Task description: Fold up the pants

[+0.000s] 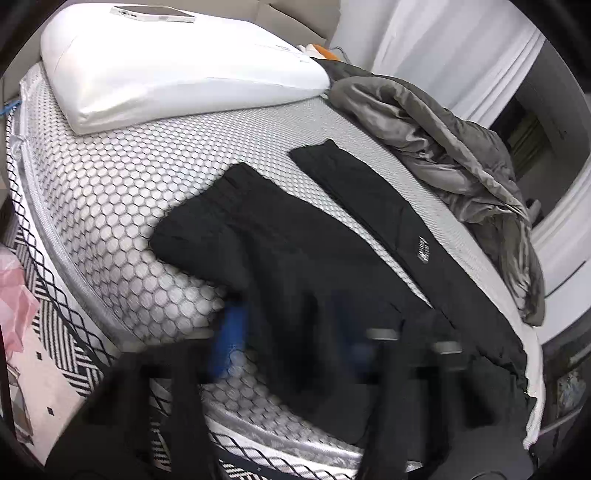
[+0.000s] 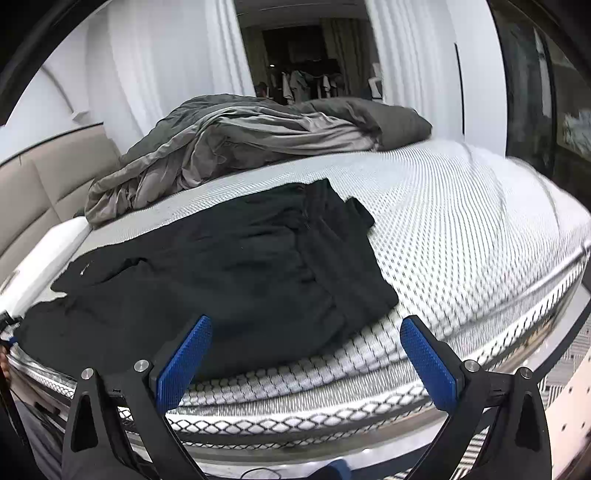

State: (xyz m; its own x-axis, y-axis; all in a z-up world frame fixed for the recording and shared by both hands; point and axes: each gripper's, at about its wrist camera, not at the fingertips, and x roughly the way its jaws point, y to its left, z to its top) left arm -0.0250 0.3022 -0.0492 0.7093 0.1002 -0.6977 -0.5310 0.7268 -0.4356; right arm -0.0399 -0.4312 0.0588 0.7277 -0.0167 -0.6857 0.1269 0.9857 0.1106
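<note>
Lying on mattress (image 2: 461,229), black pants (image 2: 229,251) just beyond right gripper (image 2: 306,354); jaws apart

pants (image 2: 221,254) on mattress (image 2: 461,229), duvet (image 2: 258,136) behind

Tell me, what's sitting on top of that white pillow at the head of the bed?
A flat white phone lies on the white pillow, near its far edge. Whatever sits beneath the pillow is covered, apart from the honeycomb-patterned mattress around it.

Black pants (image 1: 280,236), honeycomb-patterned white mattress (image 1: 122,192)
</note>
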